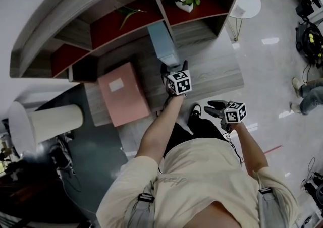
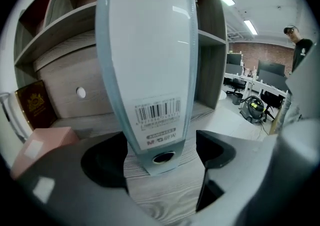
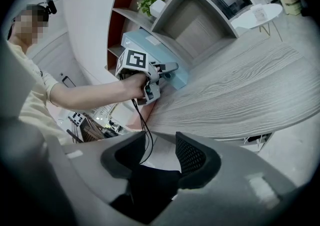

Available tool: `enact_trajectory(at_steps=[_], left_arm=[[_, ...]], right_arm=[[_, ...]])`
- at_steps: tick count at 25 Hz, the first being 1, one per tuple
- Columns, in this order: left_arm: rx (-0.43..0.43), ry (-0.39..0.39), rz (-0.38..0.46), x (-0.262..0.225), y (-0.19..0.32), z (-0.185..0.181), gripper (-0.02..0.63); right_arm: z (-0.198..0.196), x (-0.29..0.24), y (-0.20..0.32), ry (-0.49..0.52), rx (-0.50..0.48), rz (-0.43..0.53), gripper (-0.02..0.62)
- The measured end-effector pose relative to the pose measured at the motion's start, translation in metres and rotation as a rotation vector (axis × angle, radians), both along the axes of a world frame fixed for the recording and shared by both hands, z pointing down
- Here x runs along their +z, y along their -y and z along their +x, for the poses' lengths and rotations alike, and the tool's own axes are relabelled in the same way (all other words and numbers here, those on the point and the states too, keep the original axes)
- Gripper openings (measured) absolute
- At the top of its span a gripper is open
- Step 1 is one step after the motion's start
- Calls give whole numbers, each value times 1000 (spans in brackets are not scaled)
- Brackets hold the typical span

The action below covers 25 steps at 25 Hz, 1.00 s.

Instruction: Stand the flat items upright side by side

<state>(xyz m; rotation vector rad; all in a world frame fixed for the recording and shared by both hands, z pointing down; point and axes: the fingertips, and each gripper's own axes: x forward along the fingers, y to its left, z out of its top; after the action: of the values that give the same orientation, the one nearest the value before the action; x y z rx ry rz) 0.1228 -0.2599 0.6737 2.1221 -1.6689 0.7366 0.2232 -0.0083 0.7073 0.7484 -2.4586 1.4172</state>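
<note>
Binder [image 2: 150,60] upright between spread left tongs [image 2: 161,145], not touching.

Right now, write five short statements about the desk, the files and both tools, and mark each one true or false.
1. The blue file stands upright on the desk. True.
2. The pink file stands upright against the blue one. False: it lies flat on the desk, apart from the blue file, on its left in the head view.
3. The left tool is clamped on the blue file. False: its jaws stand apart on either side of the spine, with a gap on each side.
4. The right tool holds nothing. True: its jaws are open and it is off the desk's edge.
5. The flower pot sits on the desk top. False: it is in a shelf compartment.
</note>
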Motion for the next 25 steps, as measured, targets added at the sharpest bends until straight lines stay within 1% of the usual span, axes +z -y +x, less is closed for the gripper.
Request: enact_trajectory(at_steps=[4, 7, 9, 11, 13, 15, 17, 18, 22, 24, 25], left_arm=[[-1, -34, 13, -1, -15, -6, 454], [-8, -101, 25, -11, -34, -15, 453], [-10, -155, 26, -20, -50, -23, 446], [-6, -206, 12, -30, -67, -32, 408], [7, -254, 2, -42, -83, -40, 408], [18, -309, -4, -56, -101, -49, 400], [19, -351, -2, -69, -119, -63, 367], [19, -360, 3, -74, -128, -72, 341], [-13, -390, 14, -92, -166, -110, 336], [-48, -407, 25, -99, -183, -132, 274], [-70, -407, 33, -102, -191, -144, 259]], right_arm=[[-1, -2, 2, 1, 0, 13, 189], [0, -6, 8, -5, 4, 34, 192], [0, -10, 15, -25, 9, 69, 193], [-1, -13, 26, -68, 19, 123, 193], [-5, -16, 34, -103, 15, 170, 193], [-16, -20, 39, -112, -16, 201, 193], [-33, -25, 41, -117, -67, 234, 193], [-43, -27, 42, -121, -93, 251, 193], [-82, -38, 40, -128, -161, 293, 195], [-101, -46, 38, -120, -183, 306, 195], [-110, -50, 36, -113, -197, 311, 194]])
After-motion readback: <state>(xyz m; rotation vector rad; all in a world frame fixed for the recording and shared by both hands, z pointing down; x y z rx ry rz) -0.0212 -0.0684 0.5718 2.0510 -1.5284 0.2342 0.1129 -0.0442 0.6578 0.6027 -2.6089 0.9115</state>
